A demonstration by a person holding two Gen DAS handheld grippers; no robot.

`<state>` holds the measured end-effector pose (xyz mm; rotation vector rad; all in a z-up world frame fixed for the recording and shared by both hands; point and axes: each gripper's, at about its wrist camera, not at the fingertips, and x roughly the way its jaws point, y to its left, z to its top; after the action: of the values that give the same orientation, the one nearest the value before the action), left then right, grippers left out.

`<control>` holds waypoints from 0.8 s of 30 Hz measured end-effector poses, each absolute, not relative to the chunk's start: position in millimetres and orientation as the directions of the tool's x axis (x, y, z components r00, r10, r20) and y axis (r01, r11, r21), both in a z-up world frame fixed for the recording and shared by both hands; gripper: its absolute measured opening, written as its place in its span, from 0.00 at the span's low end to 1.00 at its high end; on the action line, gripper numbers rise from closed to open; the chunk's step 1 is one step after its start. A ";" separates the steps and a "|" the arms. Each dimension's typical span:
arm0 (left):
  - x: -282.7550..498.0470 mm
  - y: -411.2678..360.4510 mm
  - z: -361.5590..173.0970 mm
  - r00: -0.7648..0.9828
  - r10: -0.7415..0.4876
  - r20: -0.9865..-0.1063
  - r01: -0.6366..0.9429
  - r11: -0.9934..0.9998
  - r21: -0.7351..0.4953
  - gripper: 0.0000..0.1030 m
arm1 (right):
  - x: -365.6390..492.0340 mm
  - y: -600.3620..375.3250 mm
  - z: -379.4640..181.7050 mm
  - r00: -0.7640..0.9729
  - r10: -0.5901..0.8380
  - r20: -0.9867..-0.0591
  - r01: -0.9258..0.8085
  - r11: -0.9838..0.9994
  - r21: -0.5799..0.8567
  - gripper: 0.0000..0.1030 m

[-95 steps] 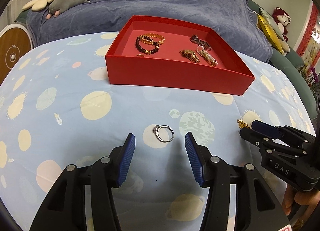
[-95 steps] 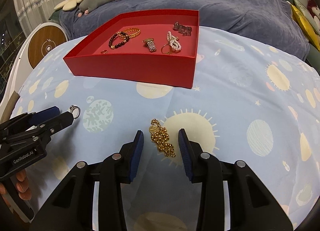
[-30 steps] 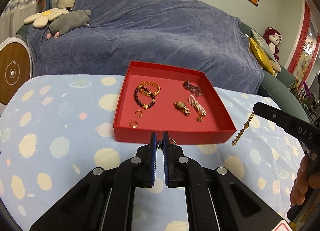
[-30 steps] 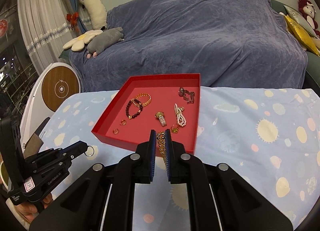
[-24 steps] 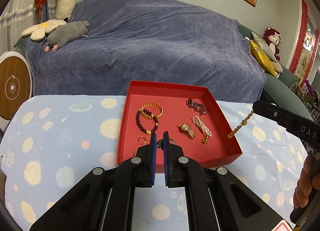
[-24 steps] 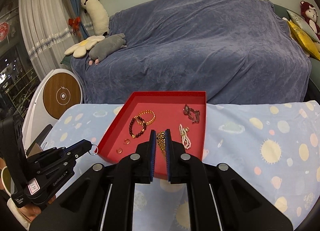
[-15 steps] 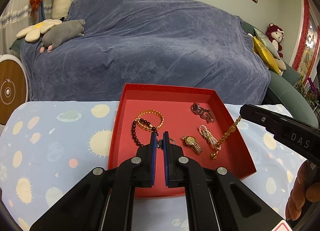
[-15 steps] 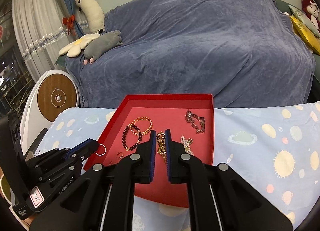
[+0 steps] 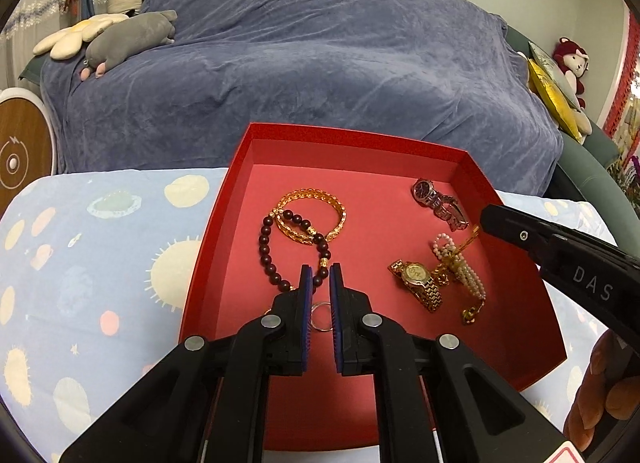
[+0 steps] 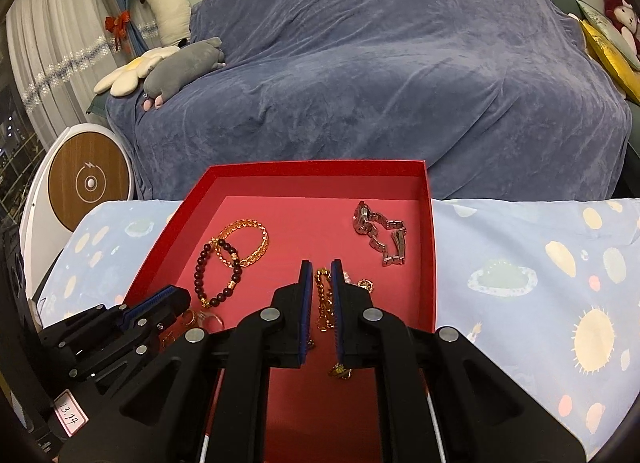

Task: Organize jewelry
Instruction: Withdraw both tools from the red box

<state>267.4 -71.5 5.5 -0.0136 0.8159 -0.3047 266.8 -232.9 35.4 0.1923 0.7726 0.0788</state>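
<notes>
Jewelry hangs over the red tray point(image 9: 516, 223) for release: the left gripper point(image 9: 320, 275), fingers barely parted, has a silver ring point(image 9: 321, 313) between its pads, and the right gripper point(image 10: 319, 269), equally narrow, pinches a gold chain point(image 10: 325, 301) draping below them toward the tray floor
</notes>
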 end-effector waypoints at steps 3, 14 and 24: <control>266.6 -67.6 8.1 0.659 -0.253 -0.708 0.243 0.963 -0.119 0.32 | 263.4 -237.0 38.8 0.718 0.140 -0.681 0.007 0.978 0.208 0.15; 220.7 -51.4 44.0 0.687 -0.241 -0.686 0.235 0.966 -0.104 0.36 | 202.7 -228.8 71.4 0.718 0.145 -0.681 -0.023 0.983 0.184 0.30; 163.2 -30.0 63.5 0.710 -0.198 -0.676 0.193 0.978 -0.083 0.36 | 133.6 -214.4 65.8 0.702 0.145 -0.698 -0.018 0.982 0.186 0.36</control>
<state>163.2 -30.0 63.5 -0.0059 0.7511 -0.2170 133.6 -214.4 65.8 0.1706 0.7890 0.0909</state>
